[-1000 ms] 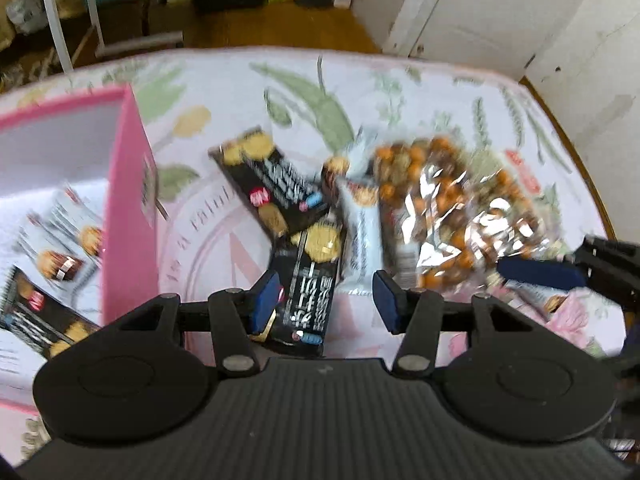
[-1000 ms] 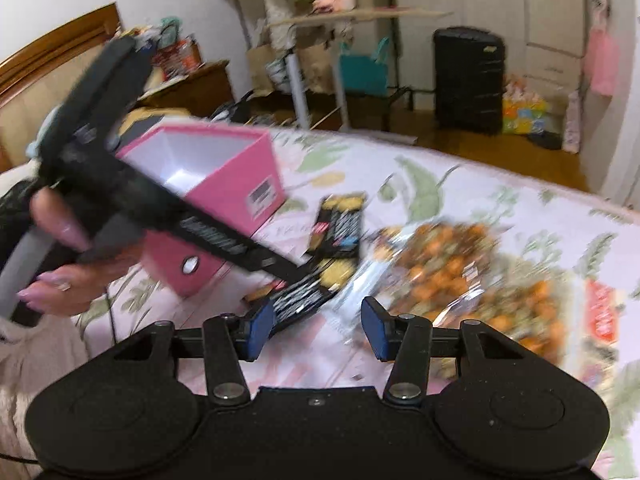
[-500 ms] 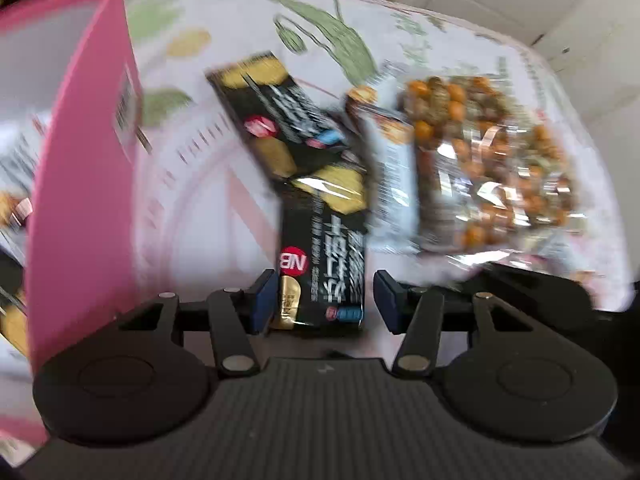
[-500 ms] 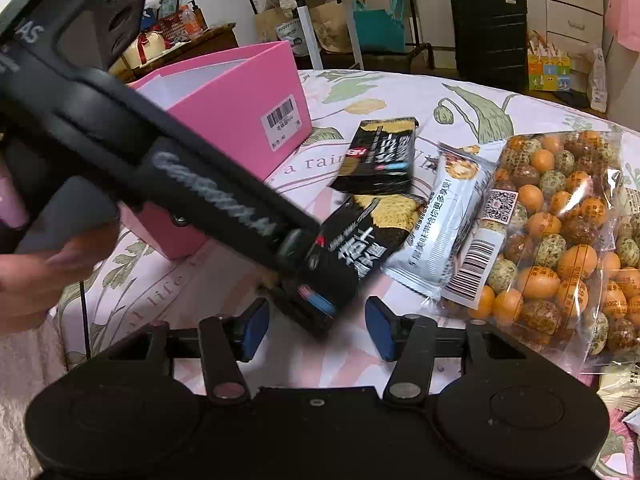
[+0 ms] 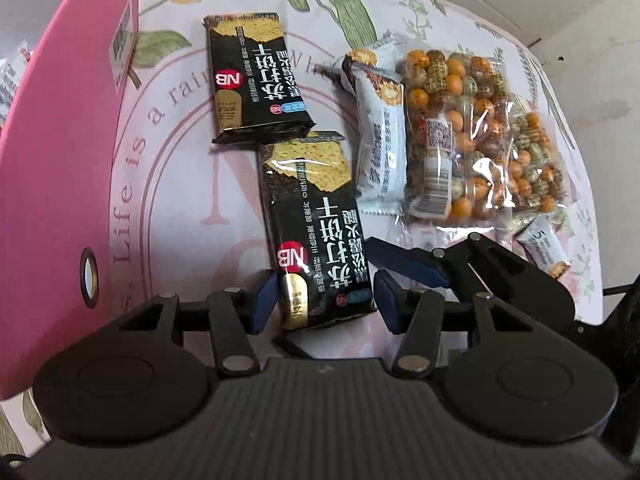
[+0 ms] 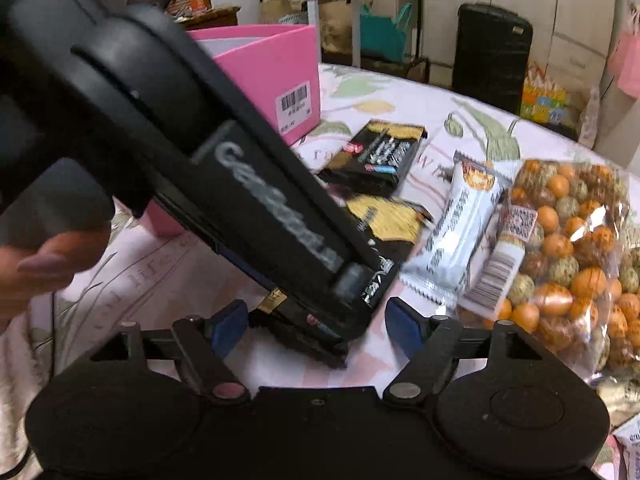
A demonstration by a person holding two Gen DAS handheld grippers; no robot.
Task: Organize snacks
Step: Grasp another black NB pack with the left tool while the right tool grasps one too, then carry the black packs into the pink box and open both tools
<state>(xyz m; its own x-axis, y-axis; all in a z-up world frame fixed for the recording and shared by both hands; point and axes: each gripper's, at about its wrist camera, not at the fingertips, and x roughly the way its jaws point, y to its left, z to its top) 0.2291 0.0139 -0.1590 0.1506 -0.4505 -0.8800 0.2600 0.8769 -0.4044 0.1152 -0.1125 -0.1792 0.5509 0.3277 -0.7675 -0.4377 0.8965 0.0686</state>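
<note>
Straddling an "NB" cracker pack, the left gripper gapes, empty like the right gripper.

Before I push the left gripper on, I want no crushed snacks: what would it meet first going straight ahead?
The left gripper is open and already straddles the near black NB cracker packet; going on, it would probably meet that packet first, then the second black packet beyond.

Bare tablecloth lies open at 10 o'clock of the near cracker pack; pink box walls 9 o'clock, wafer bar and nut bag crowd 2 o'clock.
</note>
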